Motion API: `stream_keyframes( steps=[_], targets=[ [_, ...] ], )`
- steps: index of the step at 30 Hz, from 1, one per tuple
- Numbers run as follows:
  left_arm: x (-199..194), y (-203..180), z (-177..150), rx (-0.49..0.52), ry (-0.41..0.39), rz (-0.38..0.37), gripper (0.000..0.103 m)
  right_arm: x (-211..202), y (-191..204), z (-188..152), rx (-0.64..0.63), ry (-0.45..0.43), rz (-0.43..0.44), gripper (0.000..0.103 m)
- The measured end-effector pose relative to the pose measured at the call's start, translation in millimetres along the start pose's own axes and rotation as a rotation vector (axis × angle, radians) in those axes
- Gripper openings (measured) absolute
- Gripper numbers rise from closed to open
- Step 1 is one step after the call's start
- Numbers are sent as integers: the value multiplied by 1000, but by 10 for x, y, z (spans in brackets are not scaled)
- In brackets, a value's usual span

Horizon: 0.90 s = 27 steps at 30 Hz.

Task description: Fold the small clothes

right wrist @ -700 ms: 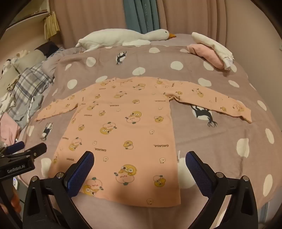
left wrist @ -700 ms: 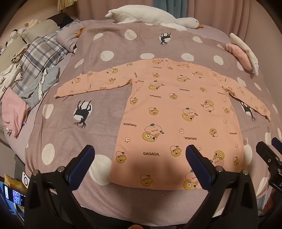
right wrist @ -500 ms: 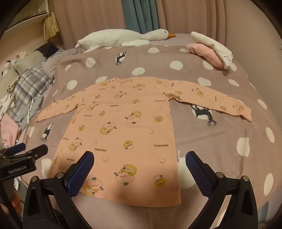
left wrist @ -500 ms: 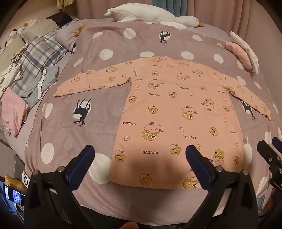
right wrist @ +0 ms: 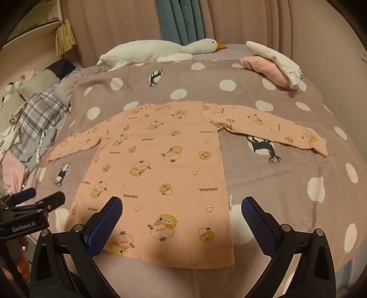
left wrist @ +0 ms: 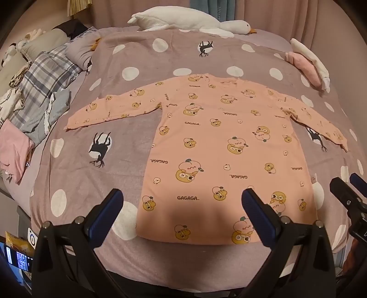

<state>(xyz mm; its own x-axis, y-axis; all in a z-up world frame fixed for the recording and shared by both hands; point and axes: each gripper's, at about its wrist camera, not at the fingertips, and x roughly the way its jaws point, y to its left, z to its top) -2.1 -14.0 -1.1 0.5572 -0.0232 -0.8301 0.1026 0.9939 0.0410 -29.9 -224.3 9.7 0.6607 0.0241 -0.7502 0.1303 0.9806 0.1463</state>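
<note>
A small peach long-sleeved shirt (left wrist: pixel 220 146) with cartoon prints lies flat on the bed, both sleeves spread out, hem toward me. It also shows in the right wrist view (right wrist: pixel 160 165). My left gripper (left wrist: pixel 182 204) is open and empty, above the hem's left part. My right gripper (right wrist: pixel 181 211) is open and empty, above the hem's right corner. Each gripper shows at the edge of the other's view: the right one (left wrist: pixel 348 194), the left one (right wrist: pixel 34 201).
The bed has a mauve blanket (left wrist: pixel 114 137) with white dots. A white goose plush (left wrist: pixel 183 20) lies at the far end. Folded pink and white clothes (left wrist: pixel 307 66) sit far right. A pile of plaid and other clothes (left wrist: pixel 34 96) lies along the left.
Both grippers have drawn back and risen slightly; the shirt sits a little higher in both views. Both stay open. The shirt has not moved.
</note>
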Motion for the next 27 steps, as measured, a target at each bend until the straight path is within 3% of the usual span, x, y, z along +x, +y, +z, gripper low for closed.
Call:
stream_keyframes(
  steps=[27],
  targets=[
    [-9,-81,7,35,-3,-12,103,-48,-70,-37,11,-4,-6,102]
  ],
)
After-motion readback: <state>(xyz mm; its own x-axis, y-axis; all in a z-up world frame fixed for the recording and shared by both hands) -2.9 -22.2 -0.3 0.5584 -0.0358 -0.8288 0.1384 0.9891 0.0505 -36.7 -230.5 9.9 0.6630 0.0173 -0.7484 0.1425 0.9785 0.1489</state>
